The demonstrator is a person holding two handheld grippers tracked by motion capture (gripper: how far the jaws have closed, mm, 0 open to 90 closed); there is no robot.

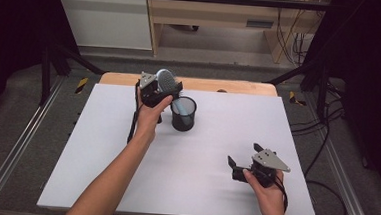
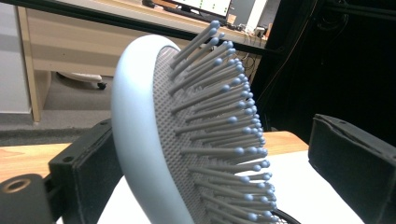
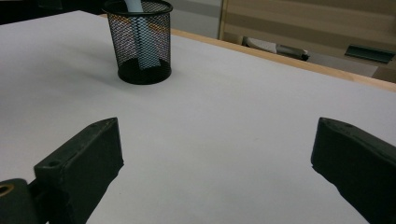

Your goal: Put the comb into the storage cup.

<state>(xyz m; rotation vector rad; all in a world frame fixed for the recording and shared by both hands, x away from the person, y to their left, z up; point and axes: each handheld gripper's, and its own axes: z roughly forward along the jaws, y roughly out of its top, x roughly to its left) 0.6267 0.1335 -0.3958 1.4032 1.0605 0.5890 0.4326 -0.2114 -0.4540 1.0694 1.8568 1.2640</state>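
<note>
A pale blue hairbrush (image 1: 166, 78) with grey bristles stands with its handle down in a black mesh cup (image 1: 183, 118) at the back of the white table (image 1: 124, 173). My left gripper (image 1: 162, 88) is at the brush head. In the left gripper view the brush head (image 2: 140, 140) lies between the jaws of the left gripper (image 2: 215, 140): its smooth back rests against one jaw, and the other jaw stands clear of the bristle tips. My right gripper (image 1: 244, 155) hovers open near the front right of the table. In its own view the right gripper (image 3: 217, 140) has nothing between its jaws, and the mesh cup (image 3: 140, 51) stands far ahead.
The table's wooden back edge (image 1: 230, 86) runs just behind the cup. Past it are a wooden desk (image 1: 209, 13) and loose cables (image 1: 326, 146) on the floor to the right. Dark frame rails (image 1: 10, 151) flank the table.
</note>
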